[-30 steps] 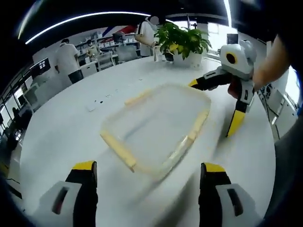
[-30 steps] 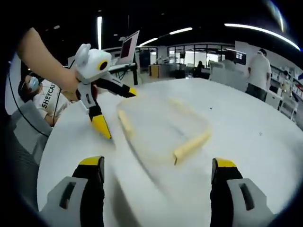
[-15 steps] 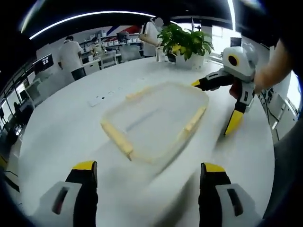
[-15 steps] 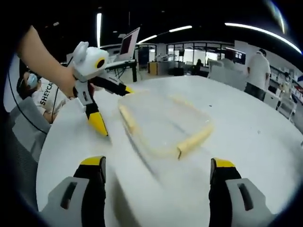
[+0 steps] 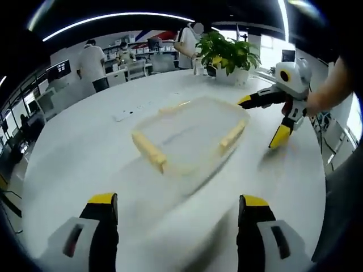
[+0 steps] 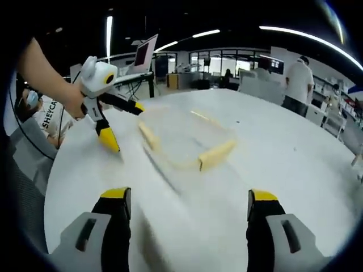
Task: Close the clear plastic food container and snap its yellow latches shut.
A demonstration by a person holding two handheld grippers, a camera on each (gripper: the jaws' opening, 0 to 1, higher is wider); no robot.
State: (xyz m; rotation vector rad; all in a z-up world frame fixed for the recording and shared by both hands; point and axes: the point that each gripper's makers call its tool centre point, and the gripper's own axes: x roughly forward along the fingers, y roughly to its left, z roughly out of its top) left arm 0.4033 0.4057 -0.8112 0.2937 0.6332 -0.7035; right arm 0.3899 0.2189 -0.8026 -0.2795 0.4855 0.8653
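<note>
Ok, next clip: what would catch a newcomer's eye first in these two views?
The clear plastic food container with its yellow latches sits in the middle of a big white round table, nothing gripping it. Both hand-held grippers are open: the right hand-held gripper hovers just off the container's side in the left gripper view, the left hand-held gripper likewise in the right gripper view. A leafy potted plant stands at the table's far edge.

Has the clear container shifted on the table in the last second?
No: the container keeps its place beside the dark marks on the table; the view pulled back.

Container (image 5: 190, 136) motion-blurred; can't tell if latches (image 5: 148, 152) snapped.
</note>
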